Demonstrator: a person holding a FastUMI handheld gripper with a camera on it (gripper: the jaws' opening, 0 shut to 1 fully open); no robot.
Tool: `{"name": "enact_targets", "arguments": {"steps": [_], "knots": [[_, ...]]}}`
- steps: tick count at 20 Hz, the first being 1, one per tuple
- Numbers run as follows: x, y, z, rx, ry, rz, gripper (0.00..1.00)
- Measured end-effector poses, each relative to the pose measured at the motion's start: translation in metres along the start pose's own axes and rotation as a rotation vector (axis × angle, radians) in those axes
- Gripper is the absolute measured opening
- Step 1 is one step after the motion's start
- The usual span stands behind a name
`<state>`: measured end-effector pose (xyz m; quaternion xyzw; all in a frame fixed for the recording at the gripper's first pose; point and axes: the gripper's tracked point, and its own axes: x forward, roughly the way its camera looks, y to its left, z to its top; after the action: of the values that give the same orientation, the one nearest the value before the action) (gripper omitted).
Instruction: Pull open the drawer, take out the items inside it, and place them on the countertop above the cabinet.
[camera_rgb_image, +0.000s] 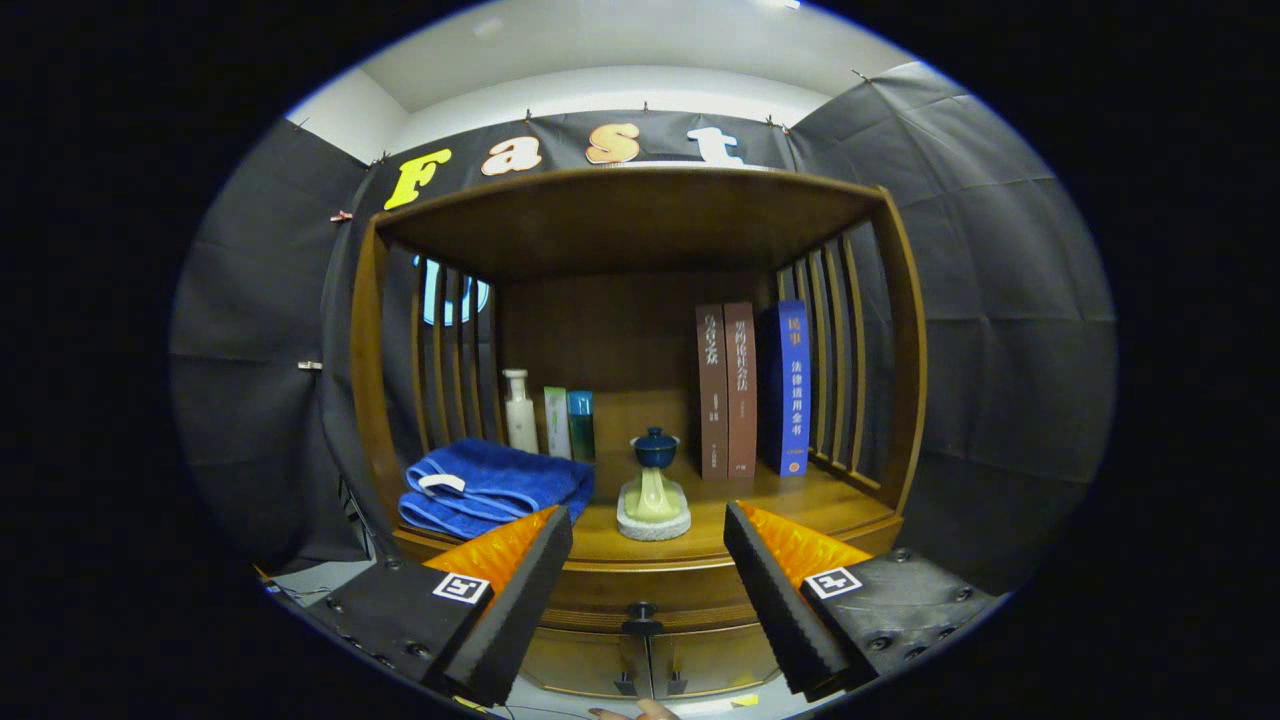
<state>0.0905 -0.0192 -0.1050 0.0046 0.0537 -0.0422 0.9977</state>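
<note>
The wooden cabinet's drawer (590, 612) is closed, a thin band under the countertop (700, 548) with a dark knob (641, 610) at its middle. My gripper (648, 520) is open and holds nothing. Its two fingers stand wide apart in front of the cabinet, with the knob between and slightly below them, still some way ahead. The drawer's contents are hidden.
On the countertop lie a folded blue towel (490, 485) on the left, a small stone base with a green holder and a blue lidded pot (655, 490) in the middle, bottles (520, 410) behind, and upright books (750, 390) on the right. Two cabinet doors (600, 665) sit below the drawer.
</note>
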Motion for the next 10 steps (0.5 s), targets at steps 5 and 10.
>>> {"name": "enact_targets", "arguments": {"steps": [5, 10], "knots": [[-0.038, -0.001, 0.042, 0.012, -0.023, 0.0, 0.98], [-0.065, -0.003, 0.066, 0.008, -0.037, 0.007, 0.98]]}}
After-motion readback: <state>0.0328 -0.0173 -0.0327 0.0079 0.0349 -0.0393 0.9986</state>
